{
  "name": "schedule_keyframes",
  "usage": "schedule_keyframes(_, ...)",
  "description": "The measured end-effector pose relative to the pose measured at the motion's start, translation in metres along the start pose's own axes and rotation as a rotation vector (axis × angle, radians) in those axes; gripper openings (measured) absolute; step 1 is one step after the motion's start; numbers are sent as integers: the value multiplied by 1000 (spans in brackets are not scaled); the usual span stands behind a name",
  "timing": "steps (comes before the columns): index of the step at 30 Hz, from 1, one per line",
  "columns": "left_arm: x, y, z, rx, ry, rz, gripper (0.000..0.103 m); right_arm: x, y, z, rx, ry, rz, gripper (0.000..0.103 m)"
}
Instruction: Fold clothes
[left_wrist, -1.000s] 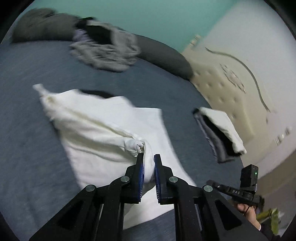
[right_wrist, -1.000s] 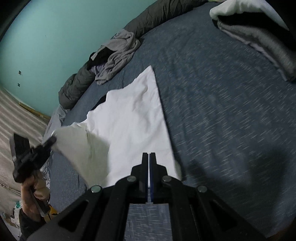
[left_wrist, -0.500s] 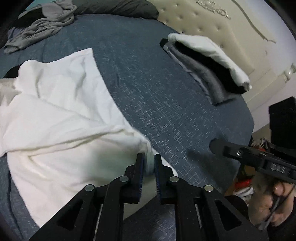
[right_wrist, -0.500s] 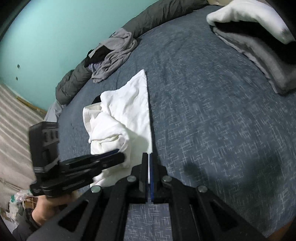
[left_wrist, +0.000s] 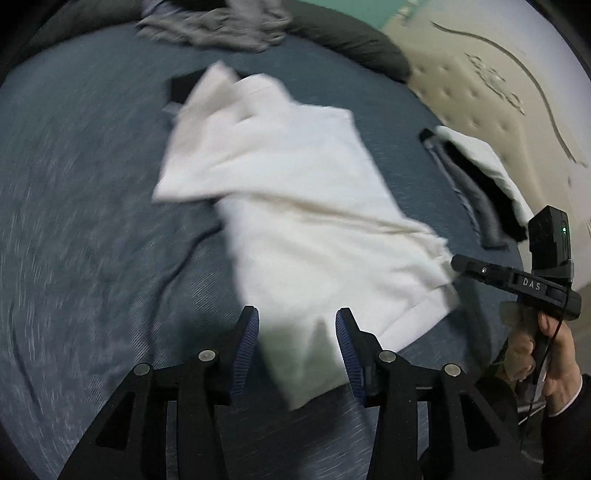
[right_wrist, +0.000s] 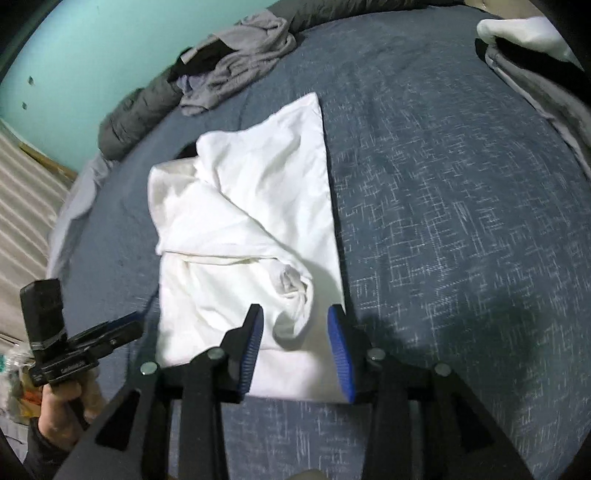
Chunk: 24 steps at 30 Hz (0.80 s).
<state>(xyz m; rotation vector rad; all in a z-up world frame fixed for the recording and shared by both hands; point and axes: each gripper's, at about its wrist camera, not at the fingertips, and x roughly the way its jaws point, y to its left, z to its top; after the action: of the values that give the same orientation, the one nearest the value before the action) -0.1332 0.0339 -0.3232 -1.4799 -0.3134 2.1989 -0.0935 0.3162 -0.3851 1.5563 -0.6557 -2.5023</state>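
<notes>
Left tool (left_wrist: 297, 345): jaws apart, nothing clamped. Blue pads sit either side of the near corner of the white garment (left_wrist: 295, 206), just above it; contact can't be judged, that view is motion-blurred.

Right tool (right_wrist: 295, 343): jaws apart too, empty. It hangs over the near edge of the white garment (right_wrist: 251, 229), with a bunched knot of fabric just beyond the pads.

The garment lies on the blue-grey bed (right_wrist: 461, 221), partly folded: right edge straight, left side rumpled and doubled over, one corner pointing to the far side.

From the left wrist view, the right tool (left_wrist: 458, 264) shows at the right edge, tip touching or just beside the garment's right corner, held by a hand (left_wrist: 546, 354) in a dark sleeve. From the right wrist view, the left tool (right_wrist: 129, 325) is at the near left, held by a hand (right_wrist: 62, 410).

Further out: stack of folded clothes (left_wrist: 476, 184) (white over black over grey) at the right, well apart from the garment. Unfolded grey clothes pile (right_wrist: 236, 66) at the far side, against a dark bolster (right_wrist: 140, 110). Cream tufted headboard (left_wrist: 480, 85) to the far right; teal wall (right_wrist: 92, 48) beyond.
</notes>
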Motion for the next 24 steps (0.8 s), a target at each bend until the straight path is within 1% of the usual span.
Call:
schedule_keyframes(1, 1, 5, -4, -8, 9, -8, 47, 3, 2, 0, -9, 0, -6, 36)
schedule_keyframes(3, 4, 6, -8, -13, 20, -27, 47, 8, 4, 0, -26, 3, -28, 23)
schedule_keyframes(4, 8, 3, -8, -14, 25, -40, 47, 8, 4, -1, -26, 2, -30, 14)
schedule_keyframes(5, 10, 4, -8, -16, 31, -49, 46, 8, 4, -1, -25, 0, -31, 10)
schedule_keyframes(7, 13, 2, -10, -17, 48, -77, 46, 5, 3, -2, -16, -2, -24, 7)
schedule_keyframes(8, 16, 2, -12, -18, 57, -87, 43, 2, 2, -3, -9, -3, -16, 6)
schedule_keyframes(9, 20, 2, -13, -20, 66, -97, 37, -1, 1, -4, -2, -4, -8, 6)
schedule_keyframes(10, 22, 2, -14, -23, 73, -108, 21, -5, 0, -4, 6, -5, 1, 6)
schedule_keyframes(11, 25, 3, -16, -28, 80, -118, 11, -8, -1, -5, 13, -6, 9, 5)
schedule_keyframes(13, 23, 3, -15, -29, 72, -135, 6, -14, -3, -7, 28, -8, 25, 5)
schedule_keyframes(19, -4, 8, -13, -38, 23, -184, 5, -33, -9, -11, 72, -14, 75, 5)
schedule_keyframes(20, -5, 8, -14, -31, 25, -177, 5, -37, -10, -12, 80, -15, 83, 5)
schedule_keyframes(24, 4, 7, -22, -8, 65, -133, 5, -3, -26, -31, 123, 81, 56, 5)
